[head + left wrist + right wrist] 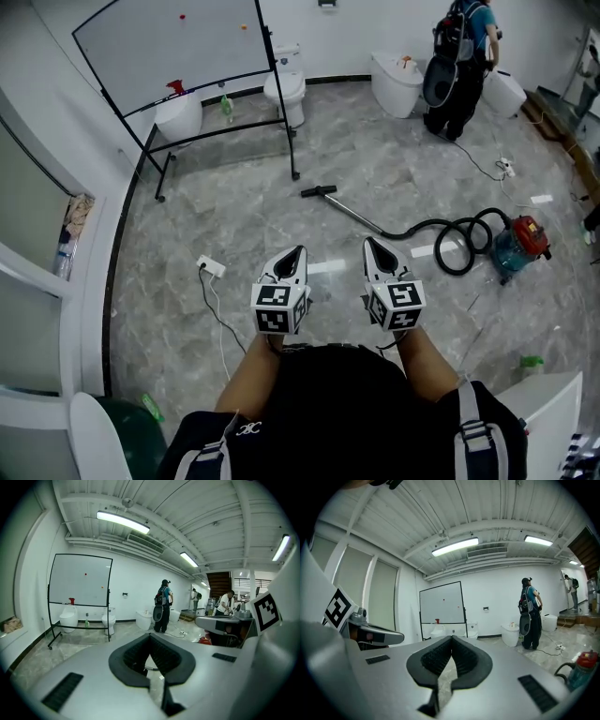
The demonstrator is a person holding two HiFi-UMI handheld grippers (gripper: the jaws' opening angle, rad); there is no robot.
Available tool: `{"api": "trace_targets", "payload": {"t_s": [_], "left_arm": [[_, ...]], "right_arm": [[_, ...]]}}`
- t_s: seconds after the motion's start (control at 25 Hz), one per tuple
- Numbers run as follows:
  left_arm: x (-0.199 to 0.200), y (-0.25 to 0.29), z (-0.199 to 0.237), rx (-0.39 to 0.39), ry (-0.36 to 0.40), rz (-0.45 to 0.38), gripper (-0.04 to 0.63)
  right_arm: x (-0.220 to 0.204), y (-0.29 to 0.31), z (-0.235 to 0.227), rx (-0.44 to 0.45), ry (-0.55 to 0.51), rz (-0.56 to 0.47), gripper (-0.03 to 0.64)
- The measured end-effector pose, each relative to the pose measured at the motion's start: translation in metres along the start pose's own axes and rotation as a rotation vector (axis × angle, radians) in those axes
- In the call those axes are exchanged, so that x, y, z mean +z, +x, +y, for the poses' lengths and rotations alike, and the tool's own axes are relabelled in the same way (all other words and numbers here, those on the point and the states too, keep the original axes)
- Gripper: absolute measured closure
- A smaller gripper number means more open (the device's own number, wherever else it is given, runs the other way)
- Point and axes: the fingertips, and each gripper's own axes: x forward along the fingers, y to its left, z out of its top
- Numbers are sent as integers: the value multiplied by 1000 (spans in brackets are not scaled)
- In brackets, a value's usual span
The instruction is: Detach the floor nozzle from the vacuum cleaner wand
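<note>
The left claw [150,637] is clenched, its two dark pads are pressed together at the tips and nothing is between them. The right claw [451,640] is clenched in the same way and is also empty. In the head view both claws are held side by side in front of the person, pointing forward over the grey marble floor [234,216], each with its marker cube near the hand.

The floor nozzle [318,191] lies on the floor ahead of the claws and well apart from both. It is a short black bar and it sits on the far end of the wand [356,213]. The wand is a thin metal tube that lies flat on the floor and runs back toward the right. There it meets the black hose [457,240], which makes loops on the floor and goes to the red and teal vacuum cleaner [522,243] at the right side.

Beyond the nozzle stands a whiteboard [173,42] on a black frame, and behind it is a white toilet [284,92]. A white power strip [211,267] with a cable lies left of the left claw. Far at the back a person [461,66] with a backpack is standing.
</note>
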Motion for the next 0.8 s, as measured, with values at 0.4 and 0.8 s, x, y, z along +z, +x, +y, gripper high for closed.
{"api": "trace_targets", "payload": {"t_s": [0.4, 0.8], "left_arm": [[15, 76, 27, -43, -38, 0, 595], [59, 190, 89, -82, -18, -12, 595]], "right_arm": [[-2, 69, -28, 14, -15, 26, 606], [17, 187, -65, -9, -27, 30, 606]]}}
